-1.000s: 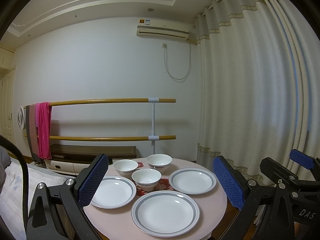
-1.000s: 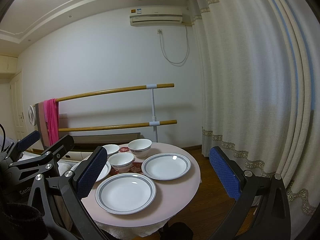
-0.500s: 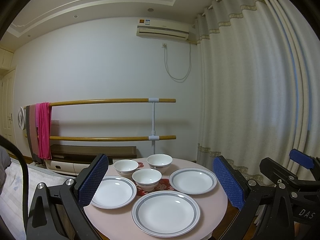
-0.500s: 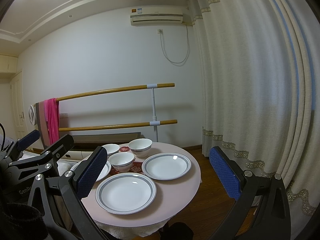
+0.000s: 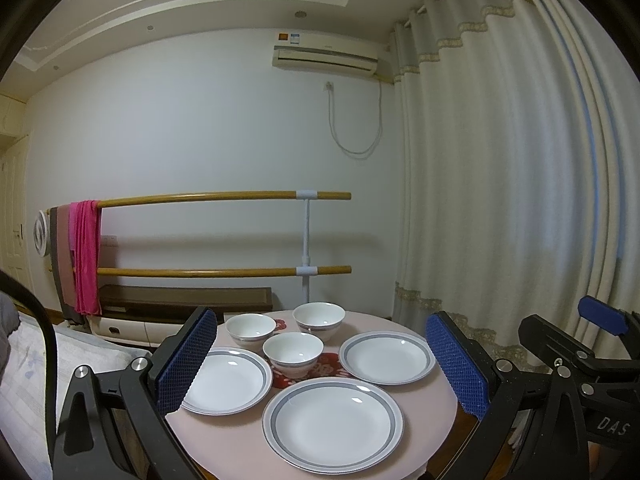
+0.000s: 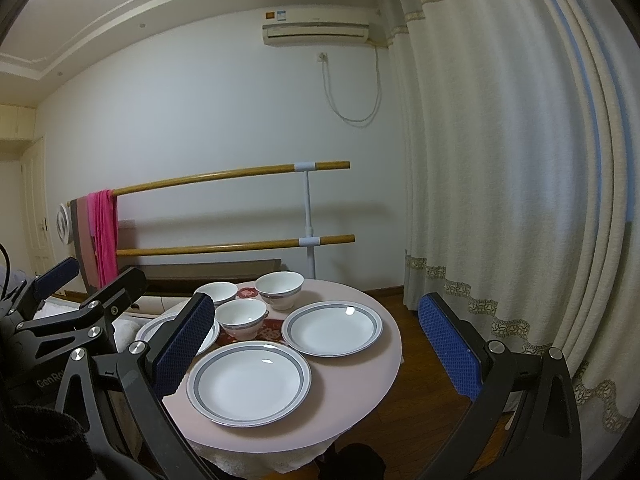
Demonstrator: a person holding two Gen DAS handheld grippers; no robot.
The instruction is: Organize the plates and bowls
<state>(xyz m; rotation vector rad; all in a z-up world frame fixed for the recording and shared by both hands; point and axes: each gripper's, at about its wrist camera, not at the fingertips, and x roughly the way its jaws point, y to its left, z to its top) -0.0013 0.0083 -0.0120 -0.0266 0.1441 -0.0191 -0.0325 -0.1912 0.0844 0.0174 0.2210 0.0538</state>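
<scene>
A round pink table (image 5: 432, 404) holds three white plates with grey rims: a near plate (image 5: 333, 423), a left plate (image 5: 228, 379) and a right plate (image 5: 387, 357). Three white bowls stand behind them: a middle bowl (image 5: 293, 354), a far left bowl (image 5: 250, 328) and a far right bowl (image 5: 319, 319). My left gripper (image 5: 320, 364) is open and empty, held back from the table. My right gripper (image 6: 316, 348) is open and empty, above the table's right side. The near plate (image 6: 248, 382) and right plate (image 6: 332, 327) also show in the right wrist view.
A red patterned mat (image 5: 328, 364) lies under the middle bowl. Cream curtains (image 5: 500, 200) hang on the right. A wooden double barre (image 5: 224, 196) with a pink cloth (image 5: 85, 256) stands at the back wall. A bed (image 5: 28, 380) is at the left. Wooden floor (image 6: 424, 384) lies right of the table.
</scene>
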